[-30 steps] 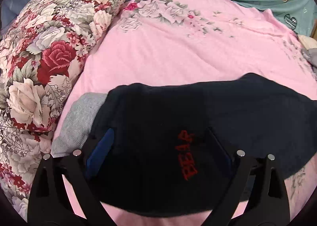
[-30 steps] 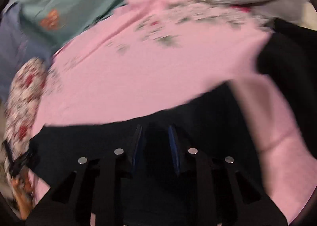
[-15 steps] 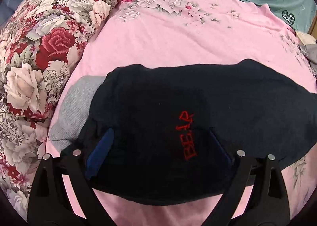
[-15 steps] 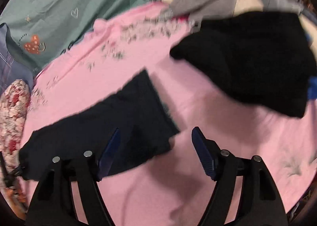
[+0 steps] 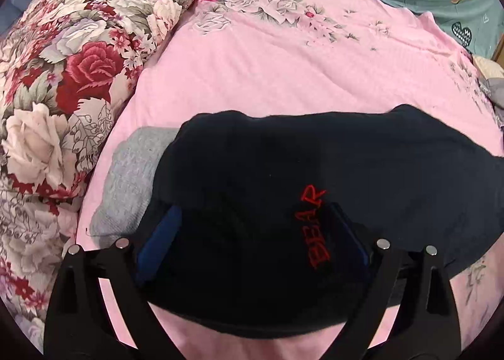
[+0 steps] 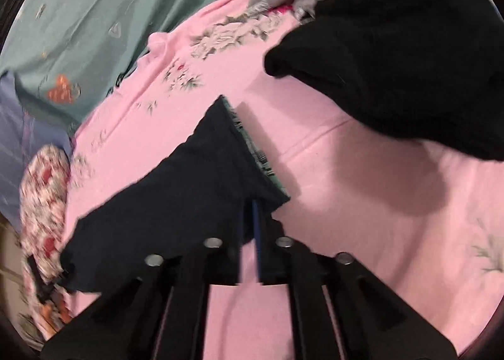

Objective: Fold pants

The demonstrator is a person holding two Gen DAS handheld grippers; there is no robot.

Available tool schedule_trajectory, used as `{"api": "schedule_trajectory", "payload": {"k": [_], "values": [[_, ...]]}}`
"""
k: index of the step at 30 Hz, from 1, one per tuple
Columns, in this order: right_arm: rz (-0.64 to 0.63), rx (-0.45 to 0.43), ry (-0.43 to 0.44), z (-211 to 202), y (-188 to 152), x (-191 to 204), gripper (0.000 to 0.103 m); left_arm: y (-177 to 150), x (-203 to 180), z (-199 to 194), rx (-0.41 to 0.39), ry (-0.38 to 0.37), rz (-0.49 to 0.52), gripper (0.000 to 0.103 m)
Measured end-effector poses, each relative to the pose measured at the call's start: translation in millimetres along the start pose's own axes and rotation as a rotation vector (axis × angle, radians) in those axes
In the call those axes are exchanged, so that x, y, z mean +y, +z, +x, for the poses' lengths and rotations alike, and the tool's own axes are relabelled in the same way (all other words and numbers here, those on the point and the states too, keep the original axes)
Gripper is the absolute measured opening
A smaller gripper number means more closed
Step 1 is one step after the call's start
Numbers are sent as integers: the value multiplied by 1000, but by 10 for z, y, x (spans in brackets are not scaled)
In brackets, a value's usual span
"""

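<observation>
Navy pants (image 5: 315, 177) lie folded across the pink bed sheet (image 5: 283, 76). Your left gripper (image 5: 252, 234) hovers with jaws spread wide over them; your right gripper (image 6: 249, 221) is closing its jaws on their hem corner.

Pants (image 5: 315, 171): dark navy, soft knit, folded into a wide flat band lying across the pink sheet (image 5: 283, 76). Red stitched "BEAR" lettering (image 5: 313, 227) on the near part, reading sideways. Left end overlaps a grey folded garment (image 5: 129, 189). In the right wrist view the pants' (image 6: 189, 189) right end is lifted into a peak, its edge turned up to show a teal patterned lining (image 6: 255, 148); the rest trails left along the sheet.
</observation>
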State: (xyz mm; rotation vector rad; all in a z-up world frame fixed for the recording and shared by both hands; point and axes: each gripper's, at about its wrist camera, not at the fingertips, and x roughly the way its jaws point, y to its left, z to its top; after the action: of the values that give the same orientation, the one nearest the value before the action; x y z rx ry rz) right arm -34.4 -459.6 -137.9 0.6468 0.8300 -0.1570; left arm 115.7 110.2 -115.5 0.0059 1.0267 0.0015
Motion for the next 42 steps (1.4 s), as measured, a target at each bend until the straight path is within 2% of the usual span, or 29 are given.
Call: {"api": "schedule_trajectory", "payload": {"k": [1,4,6,8,12,13,14,15,17,18,20,24,26,29,33,36,37,38,40,42], "values": [[-3,1,-13,-19,-19,25,65,-10,-18,-50,-4,-21,-9,94],[37,41,-56,15,-56,-17,67,-70,-120,-180,-5,-130,-9,94],[88,63,13,79,-58,-41,67,-112,-219,-214,-7,-169,5,96],[120,45,38,128,-59,-64,68,-134,-326,-167,-7,-152,28,99],[148,13,43,315,80,10,67,-159,-452,51,12,-45,55,100],[147,4,37,361,117,31,52,-172,-501,85,11,-8,85,101],[157,17,42,410,132,24,14,-174,-528,91,7,12,95,101],[192,43,65,494,153,-3,15,-166,-519,84,9,12,91,101],[215,24,58,457,170,27,14,-144,-475,78,19,-7,81,101],[184,-2,63,378,188,113,14,-140,-455,63,23,-18,78,101],[80,-64,128,113,235,460,14,-132,-416,-23,13,-46,67,101],[-129,-79,283,-186,259,1246,14,-82,-292,-211,-35,-138,7,101],[-233,-37,361,-138,204,1709,15,-72,-205,-302,-62,-169,-34,101],[-334,84,435,203,-1,2265,15,-73,-138,-328,-64,-172,-61,101],[-416,269,435,869,-456,2801,15,-116,-104,-326,-54,-175,-77,101],[-473,362,357,1198,-754,3018,28,-116,-129,-332,-53,-170,-67,101],[-485,371,376,1213,-782,3029,41,-117,-137,-343,-57,-169,-62,101],[-500,375,419,1170,-789,3056,61,-104,-149,-352,-61,-170,-56,101],[-535,433,481,1073,-772,3100,69,-57,-186,-383,-73,-176,-47,101],[-546,448,558,927,-665,3020,69,-8,-234,-424,-87,-180,-39,101]]}}
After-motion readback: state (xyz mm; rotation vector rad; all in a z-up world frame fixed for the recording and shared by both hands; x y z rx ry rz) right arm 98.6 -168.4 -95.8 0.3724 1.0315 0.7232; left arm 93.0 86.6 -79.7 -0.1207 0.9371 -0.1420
